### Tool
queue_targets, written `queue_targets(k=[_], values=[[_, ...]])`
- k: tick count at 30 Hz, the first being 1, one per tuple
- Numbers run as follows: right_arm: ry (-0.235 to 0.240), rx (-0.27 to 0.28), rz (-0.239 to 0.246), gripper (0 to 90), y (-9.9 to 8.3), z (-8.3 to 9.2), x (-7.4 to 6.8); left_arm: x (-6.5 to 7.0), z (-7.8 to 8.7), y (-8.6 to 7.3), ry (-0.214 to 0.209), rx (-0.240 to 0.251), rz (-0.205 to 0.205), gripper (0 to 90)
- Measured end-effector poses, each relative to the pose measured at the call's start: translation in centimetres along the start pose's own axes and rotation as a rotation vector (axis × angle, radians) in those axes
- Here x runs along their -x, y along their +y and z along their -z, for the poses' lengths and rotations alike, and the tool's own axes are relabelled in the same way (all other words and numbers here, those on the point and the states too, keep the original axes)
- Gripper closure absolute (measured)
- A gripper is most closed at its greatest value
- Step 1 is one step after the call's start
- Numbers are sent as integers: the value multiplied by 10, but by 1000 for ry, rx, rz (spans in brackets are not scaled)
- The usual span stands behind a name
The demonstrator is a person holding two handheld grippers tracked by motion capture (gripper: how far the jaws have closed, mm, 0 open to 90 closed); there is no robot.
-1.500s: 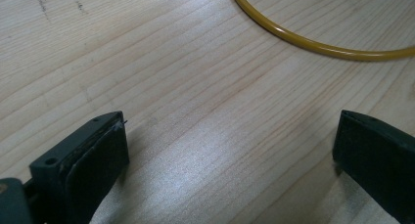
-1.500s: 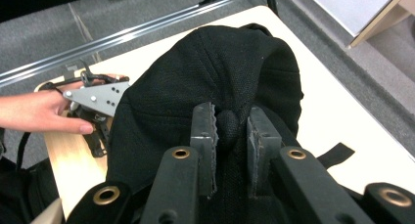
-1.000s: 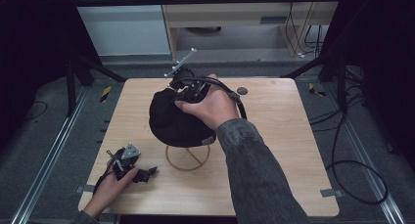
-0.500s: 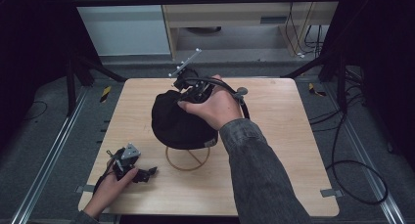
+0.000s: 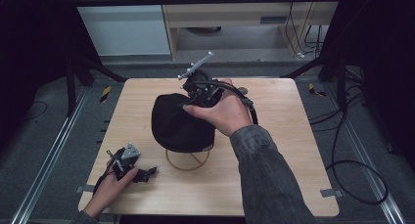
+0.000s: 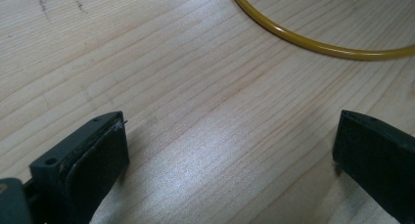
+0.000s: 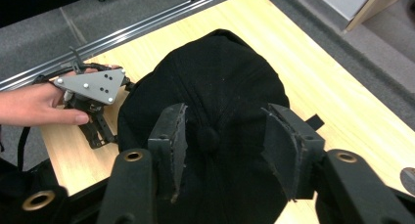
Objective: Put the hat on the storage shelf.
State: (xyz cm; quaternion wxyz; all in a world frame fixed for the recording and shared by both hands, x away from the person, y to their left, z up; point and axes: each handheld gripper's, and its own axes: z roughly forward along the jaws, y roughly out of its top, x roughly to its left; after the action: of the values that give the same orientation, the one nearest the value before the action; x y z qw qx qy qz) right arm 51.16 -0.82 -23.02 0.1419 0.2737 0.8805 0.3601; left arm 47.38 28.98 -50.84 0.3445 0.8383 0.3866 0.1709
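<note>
A black cap (image 5: 178,123) sits on a yellow wire stand, whose ring base (image 5: 188,160) rests on the wooden table (image 5: 284,136). My right gripper (image 5: 195,94) hovers over the cap's far side. In the right gripper view it stands open (image 7: 225,121) just above the cap (image 7: 220,77), and the crown button (image 7: 208,138) shows between the jaws. My left gripper (image 5: 144,172) lies low at the front left, held by a hand. It is open (image 6: 232,136) over bare wood, with the yellow ring (image 6: 313,43) ahead of it.
The right gripper view has the left gripper's grey plate (image 7: 93,87) and the hand beside the cap. Metal rails (image 5: 44,160) run along the floor at both sides of the table. A black cable (image 5: 352,180) loops on the floor at the right.
The right hand and its gripper have shifted a little to the right over the cap. The left gripper has stayed where it was.
</note>
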Motion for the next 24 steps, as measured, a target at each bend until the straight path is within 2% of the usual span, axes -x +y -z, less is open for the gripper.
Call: queue_targets(k=[12, 18, 24], values=[[-62, 57, -45, 434, -24, 27, 9, 0, 0, 0, 0, 0, 0, 0], [-81, 72, -70, 415, -33, 35, 15, 0, 0, 0, 0, 0, 0, 0], [-106, 97, -92, 356, -42, 44, 21, 0, 0, 0, -1, 0, 2, 0]])
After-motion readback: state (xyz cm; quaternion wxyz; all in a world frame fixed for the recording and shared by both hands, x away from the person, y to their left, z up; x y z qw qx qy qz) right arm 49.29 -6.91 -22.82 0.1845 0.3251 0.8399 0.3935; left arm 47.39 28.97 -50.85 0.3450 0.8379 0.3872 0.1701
